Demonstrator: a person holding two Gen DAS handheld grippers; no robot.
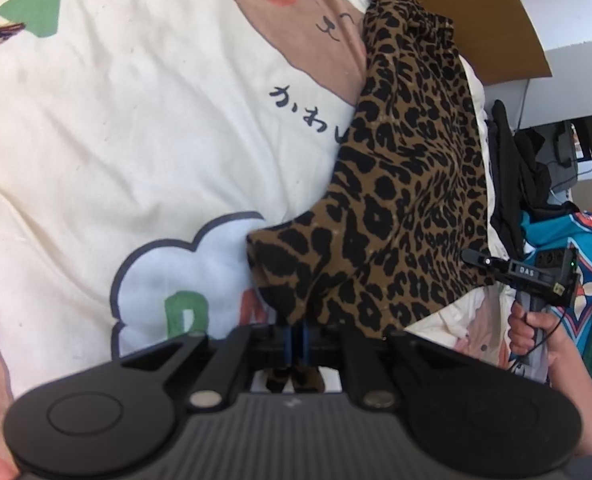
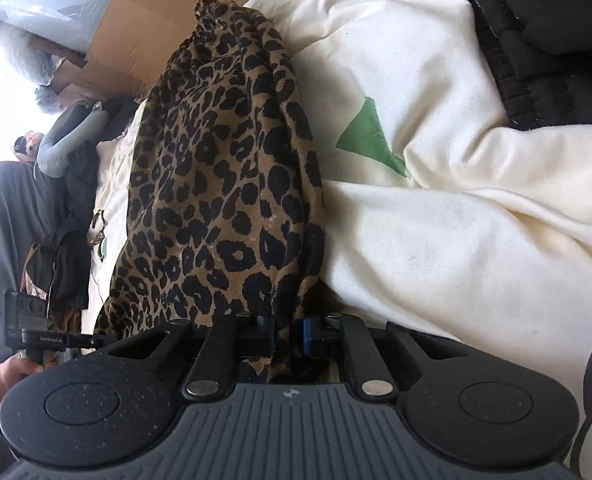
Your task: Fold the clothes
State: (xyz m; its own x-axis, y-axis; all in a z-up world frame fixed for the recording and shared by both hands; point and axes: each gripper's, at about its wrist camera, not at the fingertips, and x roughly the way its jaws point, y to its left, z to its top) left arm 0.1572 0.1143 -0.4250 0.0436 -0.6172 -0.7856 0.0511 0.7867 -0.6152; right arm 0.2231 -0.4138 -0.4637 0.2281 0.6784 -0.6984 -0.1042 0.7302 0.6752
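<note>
— On the cream quilt (image 1: 96,140), in the left wrist view, what lies there?

— A leopard cloth (image 1: 407,184), running from the near middle up to the far right, draped over the quilt's printed bear and lettering. Its near corner is bunched between the fingers of the left gripper (image 1: 296,340), which are pressed together on it, just over a blue cloud print.

— And to the right?

— The right gripper (image 1: 475,258) reaches the cloth's right edge, a hand (image 1: 535,328) on its handle. A cardboard box (image 1: 487,32) stands far right; dark clothes (image 1: 511,184) hang beside it.

— In the right wrist view?

— The cloth (image 2: 224,184) rises as a gathered ridge from the near middle to the far box (image 2: 144,28). The right gripper (image 2: 286,334) is clamped on its near end, fabric filling the gap between the fingers. The quilt (image 2: 455,220) spreads right, a black garment (image 2: 543,40) on its far right corner. The left gripper (image 2: 76,338) shows near left, touching the cloth's edge.
</note>
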